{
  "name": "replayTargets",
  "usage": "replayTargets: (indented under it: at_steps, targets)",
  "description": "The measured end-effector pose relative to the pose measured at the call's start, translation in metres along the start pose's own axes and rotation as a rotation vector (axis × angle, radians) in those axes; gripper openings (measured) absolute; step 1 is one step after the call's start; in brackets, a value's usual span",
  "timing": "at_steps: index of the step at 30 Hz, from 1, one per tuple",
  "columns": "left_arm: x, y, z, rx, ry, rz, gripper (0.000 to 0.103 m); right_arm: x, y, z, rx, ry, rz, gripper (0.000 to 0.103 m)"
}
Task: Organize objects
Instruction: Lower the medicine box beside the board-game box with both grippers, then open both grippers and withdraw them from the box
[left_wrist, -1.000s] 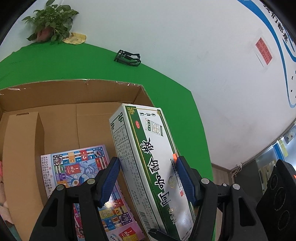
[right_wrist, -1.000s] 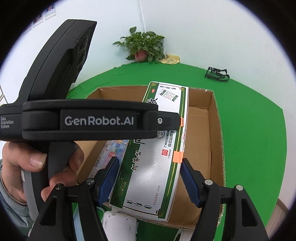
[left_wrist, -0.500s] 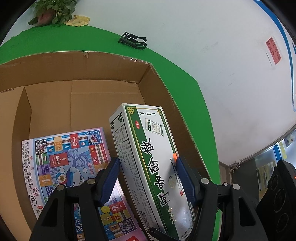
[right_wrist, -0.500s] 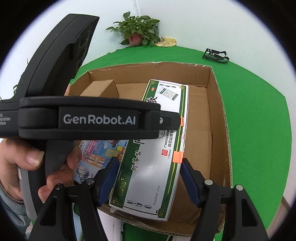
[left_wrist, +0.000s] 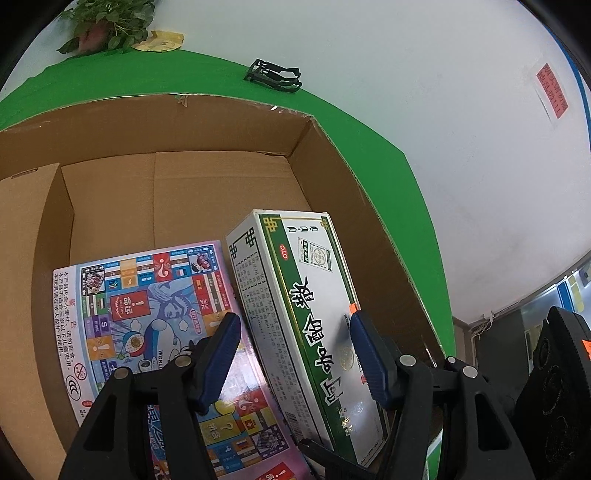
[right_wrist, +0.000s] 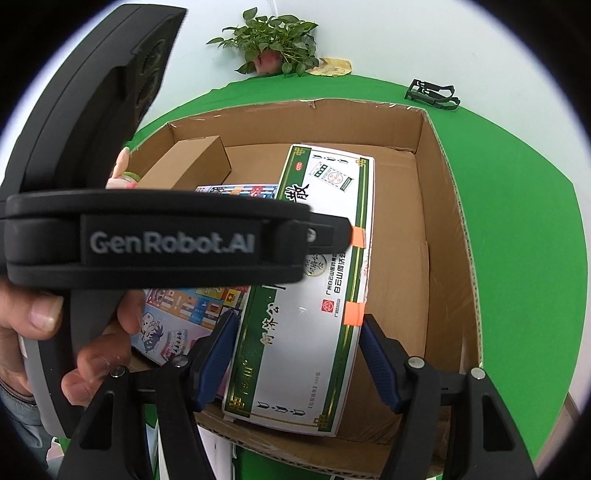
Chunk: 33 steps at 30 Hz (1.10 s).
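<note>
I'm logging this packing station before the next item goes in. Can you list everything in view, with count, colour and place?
Cardboard carton: one, brown, open, on the green surface.
White-and-green medicine box: one, held over the carton's right half.
Board-game sheet: one, multicoloured, flat on the carton floor, left of the medicine box.
Small cardboard box: one, brown, far left corner inside the carton.
Potted plant: one, green, against the wall behind the carton.
Black clip: one, on the green surface, far right.
Red notice: one, on the white wall.
Left tongs: black with blue pads, shut on the medicine box.
Right tongs: same, shut on it too.
Hand: one, gripping the left tongs' handle.
</note>
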<state>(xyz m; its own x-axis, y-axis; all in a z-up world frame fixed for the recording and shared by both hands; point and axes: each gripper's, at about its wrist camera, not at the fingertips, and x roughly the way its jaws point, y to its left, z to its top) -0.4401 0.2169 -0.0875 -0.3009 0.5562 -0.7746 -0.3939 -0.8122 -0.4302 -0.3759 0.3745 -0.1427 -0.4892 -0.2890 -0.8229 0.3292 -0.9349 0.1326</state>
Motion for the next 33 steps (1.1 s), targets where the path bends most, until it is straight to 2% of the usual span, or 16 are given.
replayTargets:
  at_steps: [5,14,17,19,21,22,23,26,29,33]
  targets:
    - [-0.019,0.004,-0.014,0.023,-0.018,0.058,0.059,0.007,0.004,-0.001,-0.006,0.042,-0.020,0.068]
    - [-0.080,0.008,-0.046,0.062,-0.121,0.144,0.059,0.015,0.001,0.002,-0.001,0.088,-0.003,0.072]
    - [-0.099,0.007,-0.057,0.064,-0.148,0.158,0.061,0.012,0.006,0.000,-0.013,0.086,0.000,0.084]
    - [-0.112,0.006,-0.064,0.071,-0.168,0.176,0.062,0.008,0.015,-0.003,-0.051,0.069,-0.016,0.091]
    - [-0.130,0.001,-0.076,0.088,-0.200,0.212,0.067,0.000,0.021,-0.008,-0.079,0.038,-0.056,0.096]
    - [-0.139,-0.003,-0.081,0.101,-0.230,0.255,0.075,-0.007,0.021,-0.010,-0.076,0.016,-0.076,0.103]
    - [-0.153,-0.006,-0.091,0.109,-0.262,0.290,0.085,-0.014,0.021,-0.012,-0.070,-0.002,-0.091,0.102]
    - [-0.182,-0.020,-0.110,0.126,-0.381,0.357,0.103,-0.041,0.028,-0.020,-0.087,-0.083,-0.159,0.102]
    - [-0.202,-0.032,-0.125,0.133,-0.460,0.426,0.102,-0.069,0.038,-0.033,-0.100,-0.160,-0.190,0.102]
    - [-0.219,-0.038,-0.145,0.107,-0.504,0.487,0.102,-0.096,0.051,-0.051,-0.075,-0.250,-0.177,0.102]
